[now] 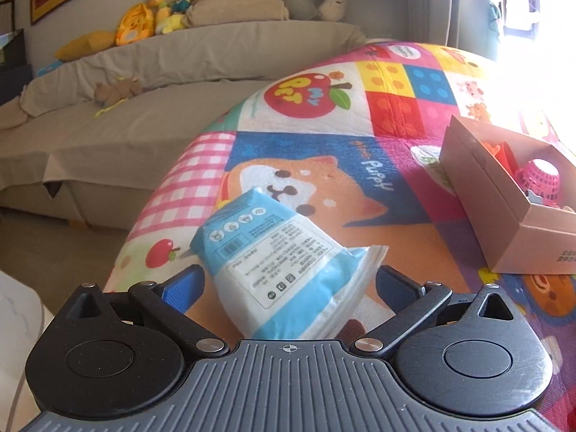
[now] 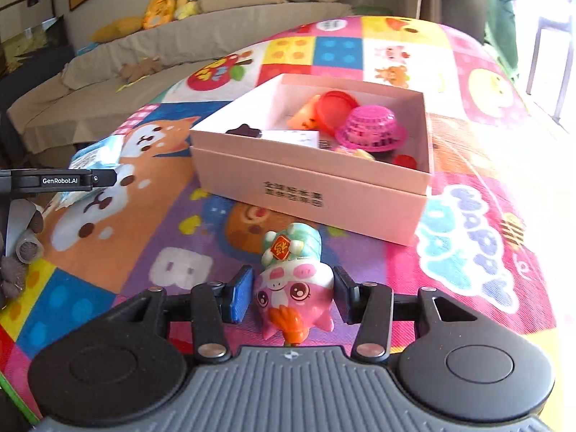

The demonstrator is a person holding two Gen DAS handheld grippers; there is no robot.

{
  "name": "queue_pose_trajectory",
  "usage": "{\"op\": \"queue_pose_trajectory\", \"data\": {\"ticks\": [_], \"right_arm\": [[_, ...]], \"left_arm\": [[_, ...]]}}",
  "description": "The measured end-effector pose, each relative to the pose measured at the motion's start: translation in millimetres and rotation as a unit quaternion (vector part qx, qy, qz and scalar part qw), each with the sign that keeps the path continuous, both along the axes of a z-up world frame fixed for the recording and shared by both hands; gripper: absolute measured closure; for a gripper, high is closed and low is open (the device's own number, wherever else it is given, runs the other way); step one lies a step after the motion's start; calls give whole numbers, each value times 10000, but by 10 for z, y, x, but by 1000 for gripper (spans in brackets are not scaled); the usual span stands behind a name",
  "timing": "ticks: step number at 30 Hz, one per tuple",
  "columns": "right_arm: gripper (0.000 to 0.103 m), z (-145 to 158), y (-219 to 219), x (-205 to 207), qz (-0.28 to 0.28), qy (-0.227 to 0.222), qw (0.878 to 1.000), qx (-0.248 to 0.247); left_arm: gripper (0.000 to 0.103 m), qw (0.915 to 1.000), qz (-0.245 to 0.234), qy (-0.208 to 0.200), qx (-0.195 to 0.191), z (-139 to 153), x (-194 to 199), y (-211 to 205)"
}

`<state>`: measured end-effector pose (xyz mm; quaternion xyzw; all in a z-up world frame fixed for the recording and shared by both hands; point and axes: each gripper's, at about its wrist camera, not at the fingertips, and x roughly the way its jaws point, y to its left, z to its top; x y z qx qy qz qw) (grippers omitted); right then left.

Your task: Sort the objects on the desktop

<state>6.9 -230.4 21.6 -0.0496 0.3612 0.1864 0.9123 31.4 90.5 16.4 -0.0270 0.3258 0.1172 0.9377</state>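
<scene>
On the bench, covered by a bright cartoon mat [image 2: 468, 216], a pink cardboard box [image 2: 324, 194] serves as the collection point. It already holds several items: a pink mesh basket [image 2: 370, 131], a red round lid [image 2: 336, 102], a white card [image 2: 291, 138] and a dark star-shaped piece [image 2: 244, 130], with other small things partly hidden. By this evidence the sort is well under way but not complete.

Two items remain outside the box. A tissue pack [image 1: 284, 266], blue and white, lies on the mat between the spread fingers of the left gripper [image 1: 288, 288]; the blue pads stand wide on either side and do not appear to press the pack. A pig figurine [image 2: 293, 280] lies on the mat just before the box's near wall, between the fingers of the right gripper [image 2: 291, 295]; these fingers stand narrow and close against its sides, though full contact cannot be confirmed.

Clearances: the box stands well apart from the tissue pack, to its right in the left wrist view. The left edge of the bench drops toward a sofa [image 1: 108, 136] and lies near the pack. The box wall rises directly ahead of the figurine, so a lift would likely be needed to clear the rim. Open mat remains to the right of the box
</scene>
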Motion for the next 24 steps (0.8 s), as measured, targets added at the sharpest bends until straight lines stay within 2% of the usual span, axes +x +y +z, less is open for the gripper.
{"op": "queue_pose_trajectory", "data": {"ticks": [4, 8, 12, 14, 16, 21, 24], "right_arm": [[26, -50, -173, 3, -275, -56, 9995, 134], [15, -149, -255, 79, -517, 83, 9980, 341], [1, -171, -274, 56, -531, 50, 9976, 444], [0, -176, -293, 67, -569, 93, 9970, 510], [0, -177, -292, 63, -576, 86, 9969, 527], [0, -182, -282, 58, -581, 74, 9970, 513], [0, -187, -262, 58, -589, 66, 9972, 453]], "left_arm": [[0, 9998, 80, 144, 57, -34, 133, -30], [0, 9998, 36, 123, 174, -41, 152, -83], [1, 9996, 33, 125, 261, -45, 161, -110], [8, 9994, 44, 151, 296, -53, 164, -119], [20, 9993, 8, 190, 313, -62, 161, -129], [34, 9989, -127, 156, 412, -44, 57, -222], [43, 9983, -439, 175, 331, -33, -85, -350]]}}
